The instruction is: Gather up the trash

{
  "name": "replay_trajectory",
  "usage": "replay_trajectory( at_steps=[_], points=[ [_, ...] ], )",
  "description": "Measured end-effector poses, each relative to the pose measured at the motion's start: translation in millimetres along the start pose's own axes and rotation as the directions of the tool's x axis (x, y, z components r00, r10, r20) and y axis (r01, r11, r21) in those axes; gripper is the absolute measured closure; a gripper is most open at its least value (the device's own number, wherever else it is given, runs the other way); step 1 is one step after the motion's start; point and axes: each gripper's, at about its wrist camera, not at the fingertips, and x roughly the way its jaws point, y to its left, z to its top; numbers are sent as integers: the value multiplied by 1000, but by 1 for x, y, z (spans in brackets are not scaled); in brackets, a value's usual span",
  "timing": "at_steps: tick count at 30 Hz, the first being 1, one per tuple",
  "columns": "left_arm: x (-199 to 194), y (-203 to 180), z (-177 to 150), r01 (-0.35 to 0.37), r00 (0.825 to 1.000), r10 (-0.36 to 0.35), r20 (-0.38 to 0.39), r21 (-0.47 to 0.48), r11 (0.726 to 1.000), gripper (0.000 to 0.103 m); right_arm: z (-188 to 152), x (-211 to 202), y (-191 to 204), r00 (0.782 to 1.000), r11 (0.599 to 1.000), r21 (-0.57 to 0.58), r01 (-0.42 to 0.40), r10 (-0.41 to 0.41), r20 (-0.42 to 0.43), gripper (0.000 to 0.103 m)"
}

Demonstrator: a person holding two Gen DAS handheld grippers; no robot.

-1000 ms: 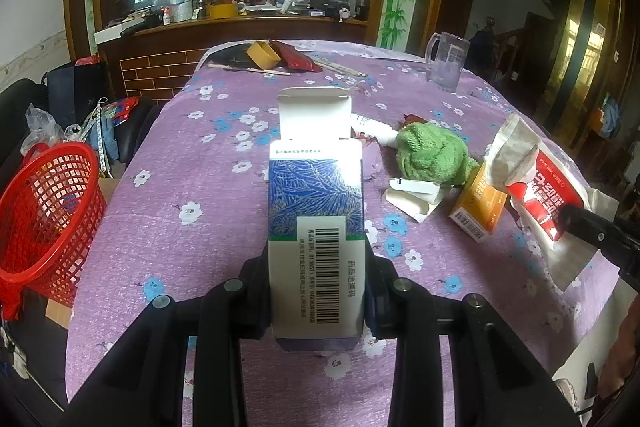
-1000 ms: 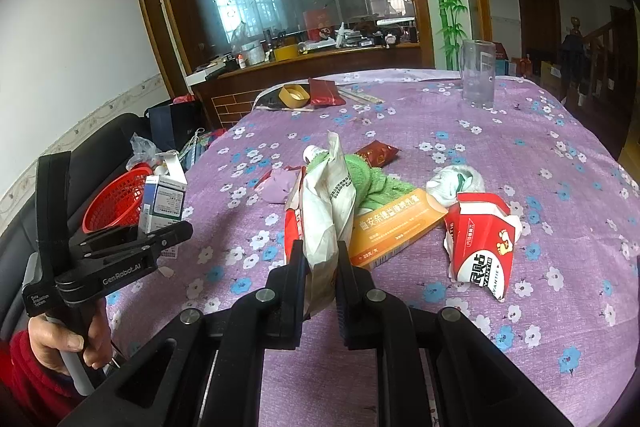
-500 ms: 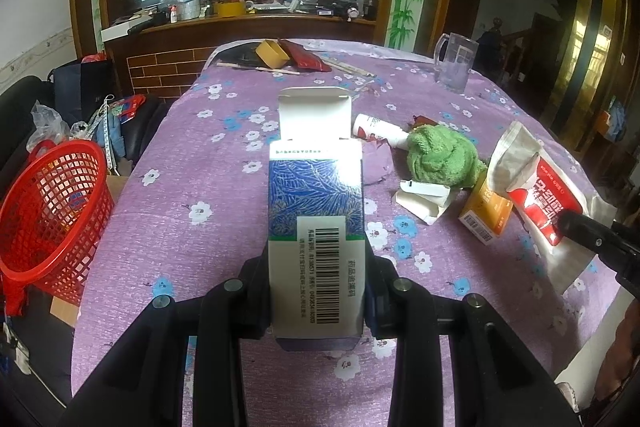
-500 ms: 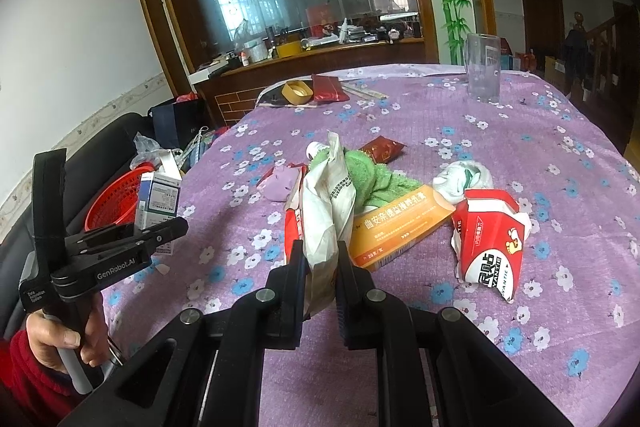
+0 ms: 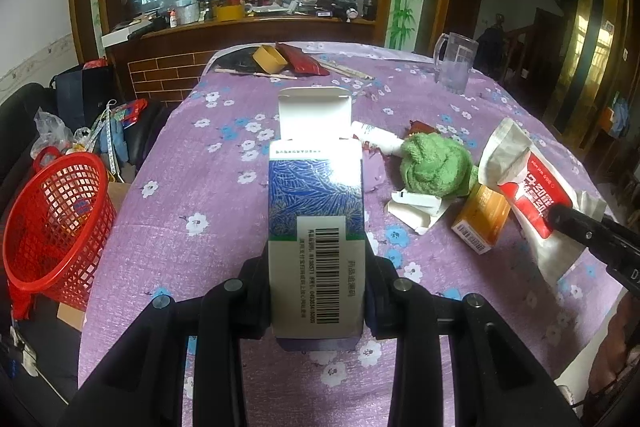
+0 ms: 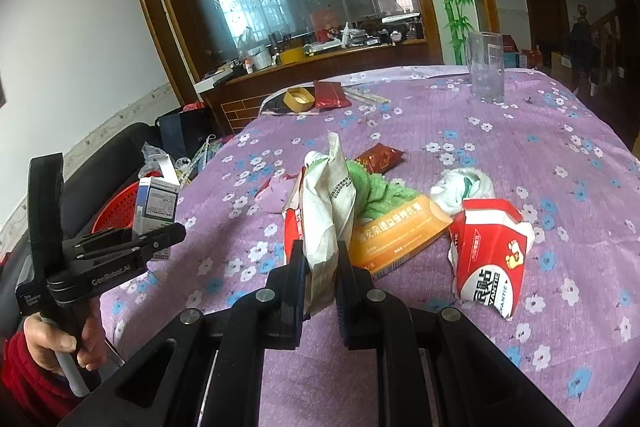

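- Left wrist view: the left gripper [image 5: 318,291] is clamped on a blue and white carton [image 5: 316,227] with a barcode, top flap open, held up over the purple flowered tablecloth [image 5: 208,195].
- A red mesh basket [image 5: 52,227] sits off the table's left edge, lower than the tabletop, well apart from the carton.
- Over to the right there's a green cloth [image 5: 434,167], an orange box [image 5: 482,221] just beside it, and a white and red bag [image 5: 532,195] with a black finger of the other tool on it.
- Right wrist view: the right gripper [image 6: 318,275] is pinching that white and red bag [image 6: 326,203], which stands upright between the pads.
- A crumpled red pack [image 6: 490,251] lies to the right, orange box [image 6: 396,231] between them.
- The left gripper [image 6: 156,239] shows at far left with the carton [image 6: 156,207], the basket [image 6: 116,207] behind it.
- A glass mug [image 6: 486,73] stands at the far side.
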Motion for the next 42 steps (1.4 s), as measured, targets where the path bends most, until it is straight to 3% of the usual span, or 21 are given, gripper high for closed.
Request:
replay_trajectory(
  at_steps=[8, 17, 24, 29, 35, 42],
  points=[
    [-14, 19, 7, 2, 1000, -1, 27, -40, 999, 70, 14, 5, 4, 999, 999, -3, -43, 43, -9, 89],
    [-30, 82, 10, -36, 997, 45, 65, -134, 990, 70, 38, 27, 44, 988, 989, -48, -140, 136, -70, 89],
    [-41, 164, 3, -133, 986, 153, 67, -241, 961, 70, 64, 69, 115, 958, 958, -115, -262, 243, -155, 89],
    [-35, 220, -9, -190, 978, 209, 23, -319, 928, 70, 80, 102, 178, 931, 926, -171, -337, 302, -203, 88],
    [-35, 263, -17, -211, 973, 232, 11, -379, 901, 70, 96, 152, 247, 901, 890, -215, -402, 343, -266, 88],
    [-35, 292, -17, -222, 969, 245, 6, -400, 889, 70, 102, 202, 308, 877, 866, -236, -441, 360, -318, 88]
  ],
)
